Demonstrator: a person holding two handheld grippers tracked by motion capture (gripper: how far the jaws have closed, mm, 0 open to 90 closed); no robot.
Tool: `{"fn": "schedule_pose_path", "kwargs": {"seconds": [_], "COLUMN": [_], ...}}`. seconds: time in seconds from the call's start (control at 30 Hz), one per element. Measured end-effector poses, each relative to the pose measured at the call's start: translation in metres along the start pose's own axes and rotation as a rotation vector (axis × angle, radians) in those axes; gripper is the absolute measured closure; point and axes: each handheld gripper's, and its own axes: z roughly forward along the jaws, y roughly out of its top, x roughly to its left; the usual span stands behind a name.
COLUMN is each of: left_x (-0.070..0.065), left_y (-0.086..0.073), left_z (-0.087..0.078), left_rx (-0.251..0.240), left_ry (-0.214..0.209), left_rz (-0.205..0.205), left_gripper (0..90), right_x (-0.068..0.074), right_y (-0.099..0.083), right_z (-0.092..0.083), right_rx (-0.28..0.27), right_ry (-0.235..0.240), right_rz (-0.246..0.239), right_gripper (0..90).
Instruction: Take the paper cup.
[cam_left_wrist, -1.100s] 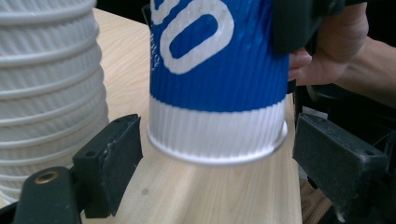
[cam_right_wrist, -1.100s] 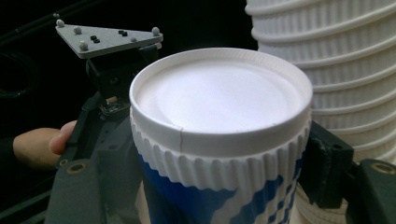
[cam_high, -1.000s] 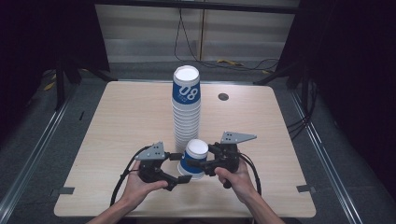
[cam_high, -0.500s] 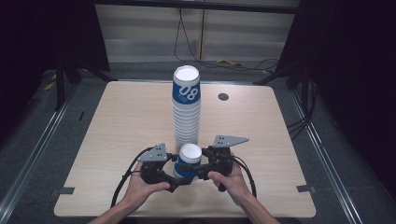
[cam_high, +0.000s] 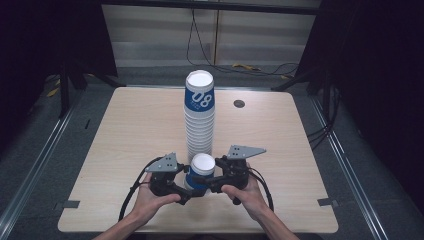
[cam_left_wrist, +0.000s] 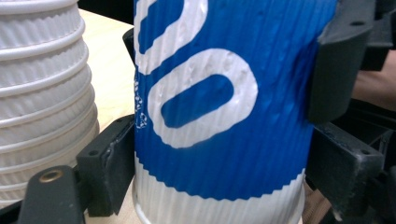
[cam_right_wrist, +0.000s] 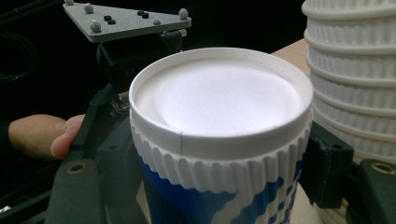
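Note:
A blue and white ribbed paper cup (cam_high: 202, 169) stands with its white closed end up near the table's front edge, just in front of a tall stack of like cups (cam_high: 199, 117). My left gripper (cam_high: 191, 190) comes in from the left and is shut on the cup (cam_left_wrist: 219, 107) low on its sides. From the right, my right gripper (cam_high: 198, 180) is shut on the same cup (cam_right_wrist: 219, 107) just under its top rim. In the left gripper view my own gripper (cam_left_wrist: 224, 186) straddles the cup, and in the right gripper view so does the right gripper (cam_right_wrist: 222, 186).
The stack (cam_left_wrist: 42, 93) (cam_right_wrist: 355, 70) stands close behind the held cup, nearly touching the jaws. A small dark round disc (cam_high: 239, 103) sits at the table's far right. The wooden table (cam_high: 125, 130) is bare on both sides; cables lie on the floor beyond.
The right gripper with the cup has shifted slightly left and toward the front edge, up against the left gripper. The left hand and the stack have stayed put.

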Motion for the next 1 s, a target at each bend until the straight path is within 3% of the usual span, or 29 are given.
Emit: {"fn": "schedule_pose_path", "kwargs": {"seconds": [0.13,0.43,0.53,0.77,1.0], "left_x": [0.0,-0.002,-0.002,0.0,0.006], "left_y": [0.0,0.001,0.0,0.0,-0.001], "left_z": [0.001,-0.002,0.0,-0.004,-0.009], "left_rx": [0.012,0.035,0.049,0.051,0.06], "left_ry": [-0.02,-0.014,-0.019,-0.019,-0.015], "left_rz": [-0.008,0.044,0.052,0.045,0.021], "left_gripper": [18.3,21.3,21.4,21.7,22.0], "right_x": [0.001,0.004,0.005,0.007,0.003], "right_y": [-0.002,0.0,0.001,0.003,0.006], "right_z": [0.002,0.0,0.003,0.002,-0.003], "right_rx": [0.007,0.025,0.036,0.051,0.056], "right_ry": [0.001,0.004,0.012,0.002,-0.018], "right_rz": [0.007,0.025,0.042,0.045,0.046], "right_gripper": [27.2,25.3,20.9,14.5,14.0]}}
